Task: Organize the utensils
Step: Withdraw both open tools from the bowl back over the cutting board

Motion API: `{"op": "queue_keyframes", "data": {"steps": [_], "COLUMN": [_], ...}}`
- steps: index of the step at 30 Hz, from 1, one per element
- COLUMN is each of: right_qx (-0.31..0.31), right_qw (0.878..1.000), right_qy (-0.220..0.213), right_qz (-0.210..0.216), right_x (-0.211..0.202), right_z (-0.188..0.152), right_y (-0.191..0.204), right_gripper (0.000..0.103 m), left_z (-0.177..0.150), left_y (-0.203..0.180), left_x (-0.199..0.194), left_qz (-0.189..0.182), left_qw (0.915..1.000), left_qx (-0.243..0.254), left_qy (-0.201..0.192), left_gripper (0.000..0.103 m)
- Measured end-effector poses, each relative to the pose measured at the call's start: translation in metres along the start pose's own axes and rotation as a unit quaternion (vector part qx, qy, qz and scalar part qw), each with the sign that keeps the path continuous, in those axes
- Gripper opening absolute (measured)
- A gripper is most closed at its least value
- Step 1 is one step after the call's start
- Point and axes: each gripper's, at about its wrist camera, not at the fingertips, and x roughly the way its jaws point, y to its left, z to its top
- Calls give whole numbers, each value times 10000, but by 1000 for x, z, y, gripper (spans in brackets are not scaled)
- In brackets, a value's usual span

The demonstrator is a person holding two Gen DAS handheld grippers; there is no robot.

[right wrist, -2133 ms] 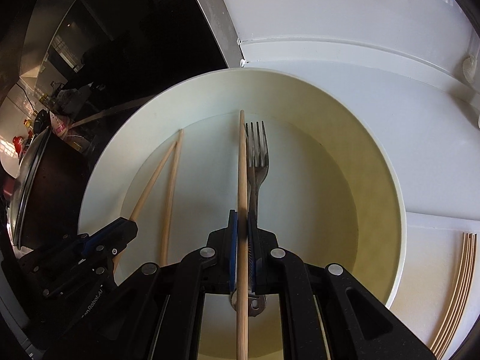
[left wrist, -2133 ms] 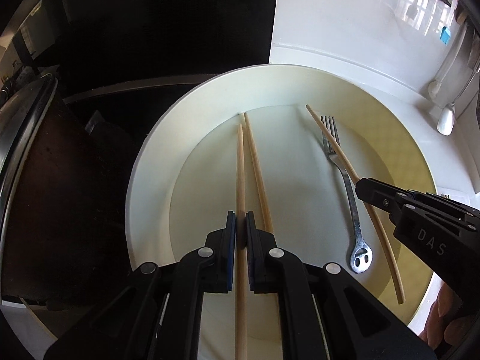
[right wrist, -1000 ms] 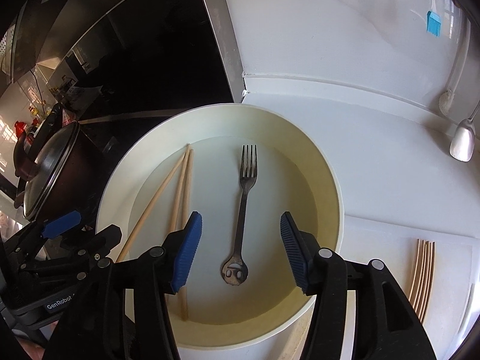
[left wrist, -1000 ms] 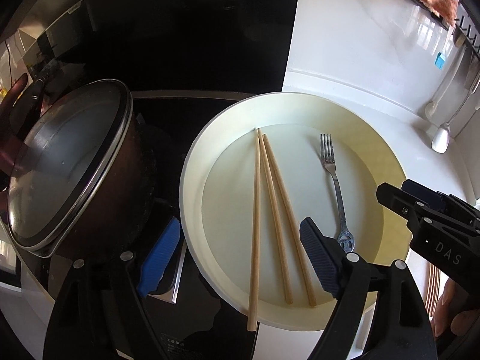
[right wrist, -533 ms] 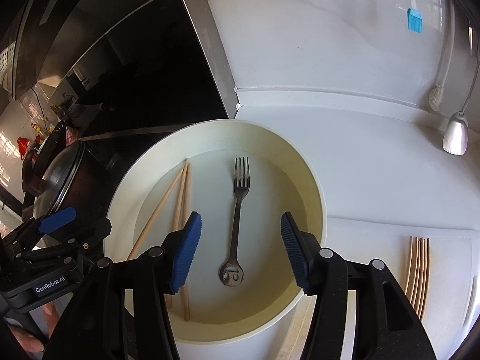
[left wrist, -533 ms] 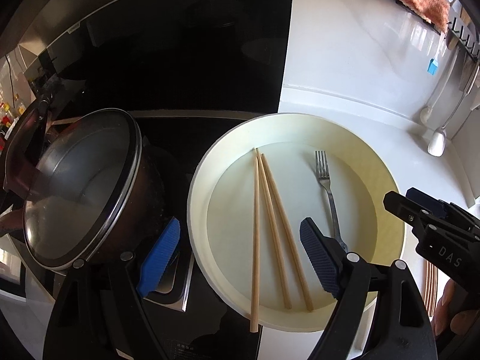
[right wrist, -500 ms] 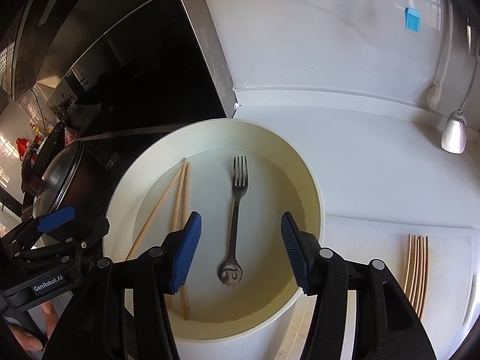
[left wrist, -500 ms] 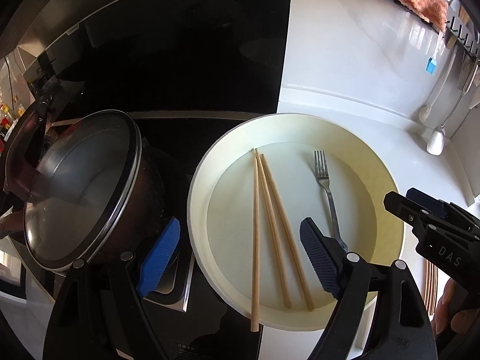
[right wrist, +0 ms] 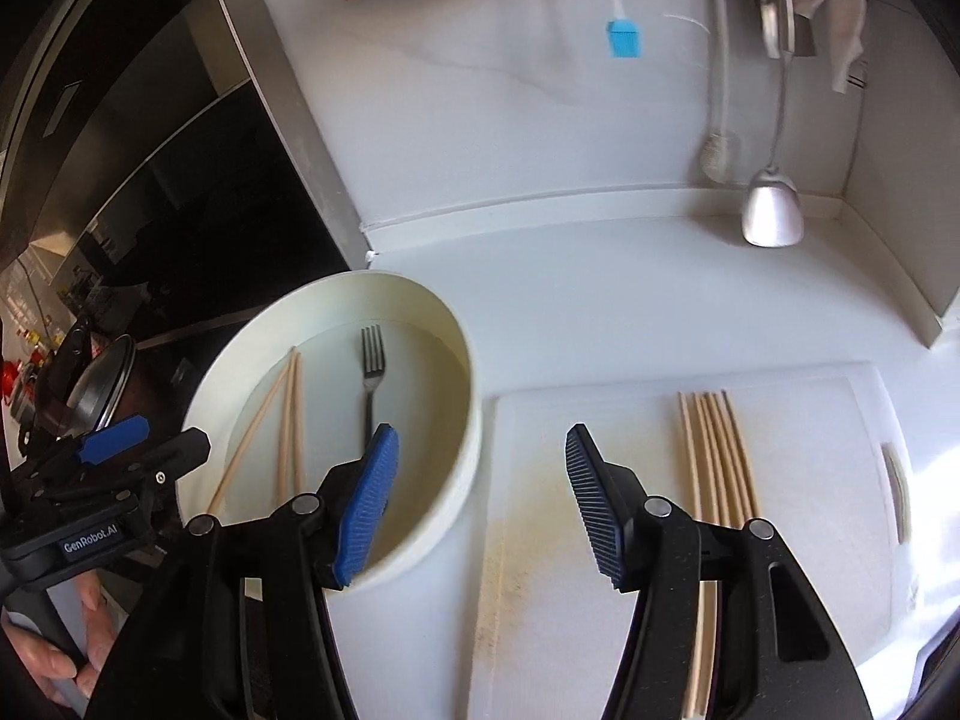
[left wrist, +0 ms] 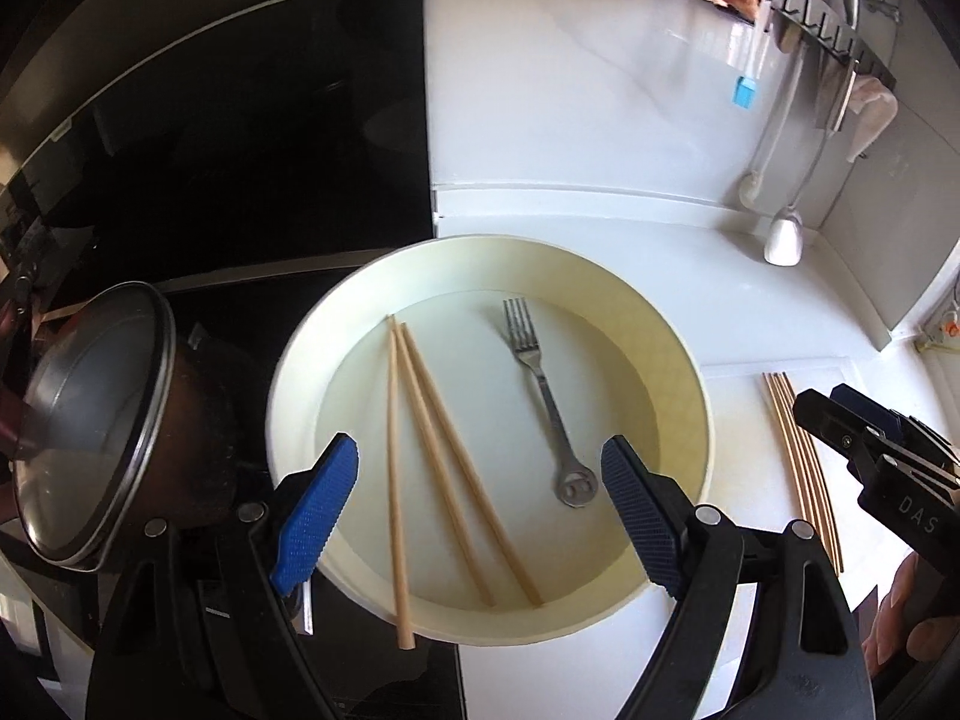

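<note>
A cream round dish (left wrist: 684, 372) (right wrist: 462, 420) holds three wooden chopsticks (left wrist: 432, 438) (right wrist: 288, 420) on its left and a metal fork (left wrist: 543, 390) (right wrist: 371, 378) on its right. Several more chopsticks (right wrist: 714, 450) (left wrist: 798, 456) lie side by side on a white cutting board (right wrist: 810, 570). My left gripper (left wrist: 477, 504) is open and empty above the dish's near edge. My right gripper (right wrist: 480, 504) is open and empty over the gap between dish and board. Each gripper shows in the other's view, the right (left wrist: 876, 450) and the left (right wrist: 114, 468).
A dark pot with a glass lid (left wrist: 84, 420) stands left of the dish on the black hob (left wrist: 210, 180). A ladle (right wrist: 771, 210), a blue brush (right wrist: 624, 39) and cloths hang on the white back wall. White counter (right wrist: 630, 300) lies behind the board.
Both grippers let go of their chopsticks, opened and pulled back up. The right gripper has swung right, bringing the cutting board and its chopsticks into view.
</note>
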Motion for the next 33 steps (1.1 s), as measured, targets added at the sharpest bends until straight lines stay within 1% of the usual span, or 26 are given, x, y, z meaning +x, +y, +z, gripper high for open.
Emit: {"op": "queue_keyframes", "data": {"steps": [3, 5, 11, 14, 16, 18, 21, 24, 28, 31, 33], "right_qx": [270, 411, 692, 584, 479, 435, 293, 162, 95, 94, 127], "right_qw": [9994, 9986, 9964, 9974, 9980, 9985, 9990, 9988, 9988, 9991, 9995], "right_qy": [117, 119, 140, 177, 271, 291, 327, 448, 442, 360, 268], "right_qz": [-200, -312, -472, -391, -310, -145, -2, 99, 207, 178, 48], "right_x": [-10, -18, -41, -48, -49, -52, -53, -51, -50, -49, -48], "right_z": [-16, -26, -47, -52, -54, -56, -57, -56, -55, -57, -60], "right_y": [-27, -45, -111, -142, -161, -181, -204, -216, -216, -213, -210], "right_gripper": [56, 56, 56, 56, 56, 56, 56, 56, 56, 56, 56], "left_z": [-4, -8, -23, -31, -36, -42, -48, -51, -53, -57, -59], "left_y": [-21, -37, -99, -131, -152, -169, -193, -207, -218, -223, -225], "left_x": [5, 7, 5, 4, 5, 4, 0, -5, -6, -4, 1], "left_qz": [-132, -192, -322, -283, -121, -63, 123, 202, 240, 161, 103], "left_qw": [9998, 9995, 9989, 9992, 9995, 9993, 9990, 9986, 9985, 9992, 9996], "left_qx": [147, 205, 274, 211, 82, -139, -290, -394, -388, -260, -159], "left_qy": [64, 107, 194, 210, 271, 331, 317, 299, 297, 257, 210], "left_gripper": [82, 82, 82, 82, 82, 82, 82, 82, 83, 84, 85]}}
